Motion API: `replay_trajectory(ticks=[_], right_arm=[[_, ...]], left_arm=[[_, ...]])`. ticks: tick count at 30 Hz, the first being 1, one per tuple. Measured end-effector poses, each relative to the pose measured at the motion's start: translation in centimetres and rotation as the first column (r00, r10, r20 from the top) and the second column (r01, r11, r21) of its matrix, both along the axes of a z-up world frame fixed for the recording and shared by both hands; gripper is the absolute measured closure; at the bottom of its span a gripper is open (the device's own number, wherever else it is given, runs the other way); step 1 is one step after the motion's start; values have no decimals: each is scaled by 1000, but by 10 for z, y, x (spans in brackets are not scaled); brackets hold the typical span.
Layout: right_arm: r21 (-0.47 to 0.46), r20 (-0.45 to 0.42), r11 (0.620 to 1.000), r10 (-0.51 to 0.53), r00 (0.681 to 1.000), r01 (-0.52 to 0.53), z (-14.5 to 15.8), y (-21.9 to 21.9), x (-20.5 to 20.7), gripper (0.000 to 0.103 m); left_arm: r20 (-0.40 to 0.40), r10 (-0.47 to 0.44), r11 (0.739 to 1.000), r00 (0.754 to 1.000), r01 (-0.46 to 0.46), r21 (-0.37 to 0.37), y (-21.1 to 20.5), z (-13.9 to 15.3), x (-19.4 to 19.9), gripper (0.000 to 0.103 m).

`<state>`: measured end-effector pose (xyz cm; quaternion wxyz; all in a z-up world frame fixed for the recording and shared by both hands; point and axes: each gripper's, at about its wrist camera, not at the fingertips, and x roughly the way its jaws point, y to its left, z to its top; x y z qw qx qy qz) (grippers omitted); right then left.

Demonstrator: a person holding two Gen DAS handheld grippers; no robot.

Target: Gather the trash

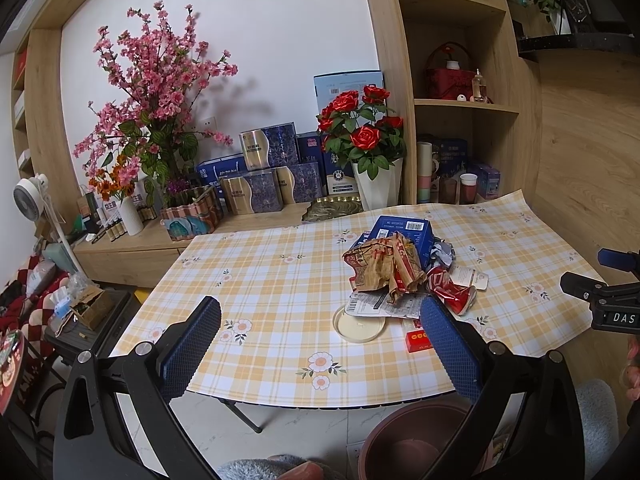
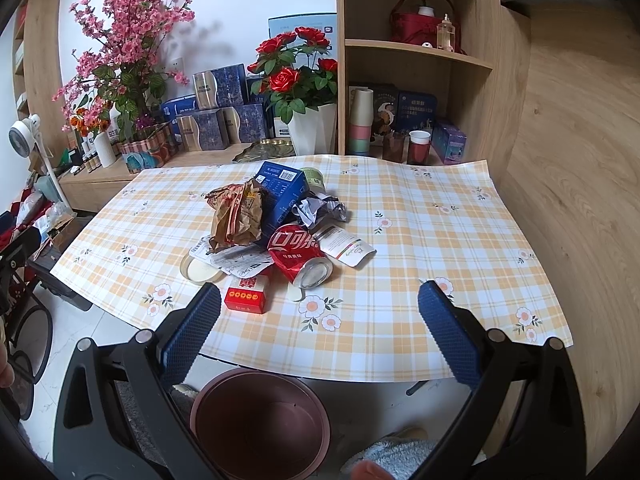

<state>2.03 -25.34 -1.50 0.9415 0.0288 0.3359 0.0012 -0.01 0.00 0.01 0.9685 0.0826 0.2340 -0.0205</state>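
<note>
A pile of trash lies on the checked tablecloth (image 2: 400, 320): a crumpled brown paper bag (image 2: 236, 216), a blue box (image 2: 282, 192), a crushed red cola can (image 2: 298, 254), a small red box (image 2: 246, 294), crumpled grey paper (image 2: 320, 208), a white sachet (image 2: 346, 246), a round lid (image 2: 200, 270) and printed paper (image 2: 240, 258). The bag (image 1: 384, 266), blue box (image 1: 404, 234), can (image 1: 450, 292) and lid (image 1: 358, 324) also show in the left wrist view. A brown bin (image 2: 260, 420) stands on the floor below the table's near edge. My left gripper (image 1: 320, 344) and right gripper (image 2: 320, 332) are open and empty, near the table's front edge.
Behind the table a low cabinet holds pink blossoms (image 2: 120, 40), red roses in a white pot (image 2: 296, 80) and several boxes (image 2: 216, 120). Wooden shelves (image 2: 416, 52) with cups stand at the right. A fan (image 2: 22, 136) and clutter lie at the left. The right gripper shows in the left wrist view (image 1: 608, 292).
</note>
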Motion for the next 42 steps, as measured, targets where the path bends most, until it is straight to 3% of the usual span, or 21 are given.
replay_trajectory(ticks=[24,31,38,42], right_arm=[[0,-4,1000,1,1000,-1,0,1,0,6],[14,-8,1000,-6,1000,6,-8,-2,-1,6],[76,10,997,-22,1000,21,-13,-9,4,6],[81,17,996,-25,1000,24,-19,-11,7,6]], left_arm=[[-4,1,1000,1000,-1,-3,3,6,-1,5],[-10,8,1000,1000,-8,-7,3,-8,4,5],[-43,7,999,999,-8,-32,13,-23,17,5],[-77,-46,993,996,37,-114,19,-35,24,5]])
